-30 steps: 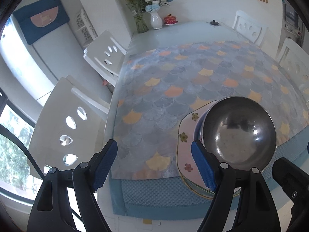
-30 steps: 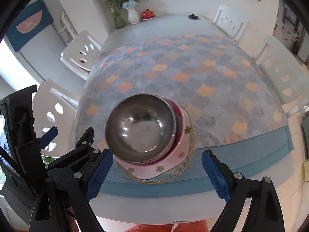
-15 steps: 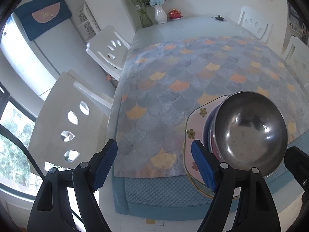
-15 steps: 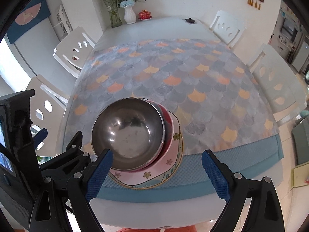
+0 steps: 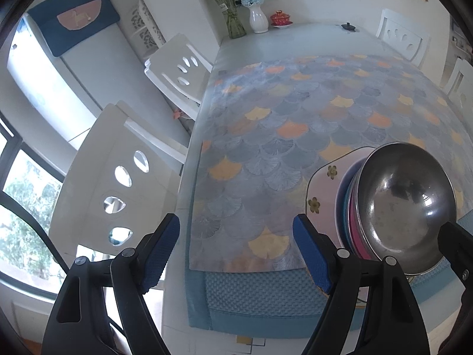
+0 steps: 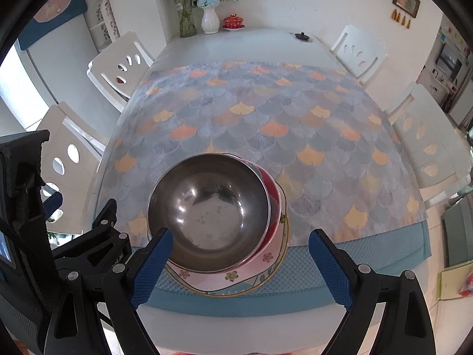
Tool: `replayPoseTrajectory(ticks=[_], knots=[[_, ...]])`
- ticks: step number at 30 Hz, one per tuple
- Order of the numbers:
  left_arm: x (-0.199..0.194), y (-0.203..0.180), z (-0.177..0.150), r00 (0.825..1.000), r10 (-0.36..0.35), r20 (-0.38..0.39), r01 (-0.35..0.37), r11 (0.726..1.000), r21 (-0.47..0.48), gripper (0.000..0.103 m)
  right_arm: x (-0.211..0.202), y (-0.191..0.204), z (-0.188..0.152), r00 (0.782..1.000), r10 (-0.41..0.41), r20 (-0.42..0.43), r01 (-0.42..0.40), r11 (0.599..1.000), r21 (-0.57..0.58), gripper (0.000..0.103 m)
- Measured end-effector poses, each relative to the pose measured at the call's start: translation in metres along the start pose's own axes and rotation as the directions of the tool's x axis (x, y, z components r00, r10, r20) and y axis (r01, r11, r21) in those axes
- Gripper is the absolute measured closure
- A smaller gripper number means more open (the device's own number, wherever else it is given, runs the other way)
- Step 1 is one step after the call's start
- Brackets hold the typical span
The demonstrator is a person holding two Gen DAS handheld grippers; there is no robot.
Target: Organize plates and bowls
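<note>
A steel bowl [image 6: 210, 207] tops a stack near the table's front edge, nested in a red bowl [image 6: 272, 189] and resting on a pink flowered plate [image 6: 251, 269]. In the left wrist view the steel bowl [image 5: 405, 204] sits at the right over pink and blue rims on the pink flowered plate [image 5: 325, 189]. My right gripper [image 6: 239, 263] hovers open above the stack's near side, nothing between its blue pads. To the left of the stack, over the table's front left corner, my left gripper [image 5: 236, 251] is open and holds nothing.
The table [image 6: 236, 44] carries a scale-patterned cloth [image 6: 251, 124] over a blue mat [image 6: 369, 254]. At its far end stand a glass vase, a white vase [image 6: 210, 20], a red lidded cup [image 6: 233, 22] and a small black lid. White chairs [image 5: 124, 183] flank both sides.
Both views have shifted slightly. The stack has slid toward the right edge in the left wrist view and a little lower in the right wrist view. Both grippers have stayed open.
</note>
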State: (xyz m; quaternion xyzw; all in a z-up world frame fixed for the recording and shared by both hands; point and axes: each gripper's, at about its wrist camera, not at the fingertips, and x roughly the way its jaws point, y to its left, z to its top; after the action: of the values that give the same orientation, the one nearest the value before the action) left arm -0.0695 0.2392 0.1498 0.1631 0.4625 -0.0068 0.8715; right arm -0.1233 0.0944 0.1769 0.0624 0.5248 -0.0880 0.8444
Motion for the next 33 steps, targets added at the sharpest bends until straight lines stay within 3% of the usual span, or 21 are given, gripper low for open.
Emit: replayPoseTrajectory(ticks=[33], knots=[[0.004,0.036,-0.013,1.0,0.014,-0.001,-0.014,0.999,-0.029,0.025,0.01,0.035,-0.006,0.999,0.011,-0.03,-0.012,1.0,-0.023,0.01]])
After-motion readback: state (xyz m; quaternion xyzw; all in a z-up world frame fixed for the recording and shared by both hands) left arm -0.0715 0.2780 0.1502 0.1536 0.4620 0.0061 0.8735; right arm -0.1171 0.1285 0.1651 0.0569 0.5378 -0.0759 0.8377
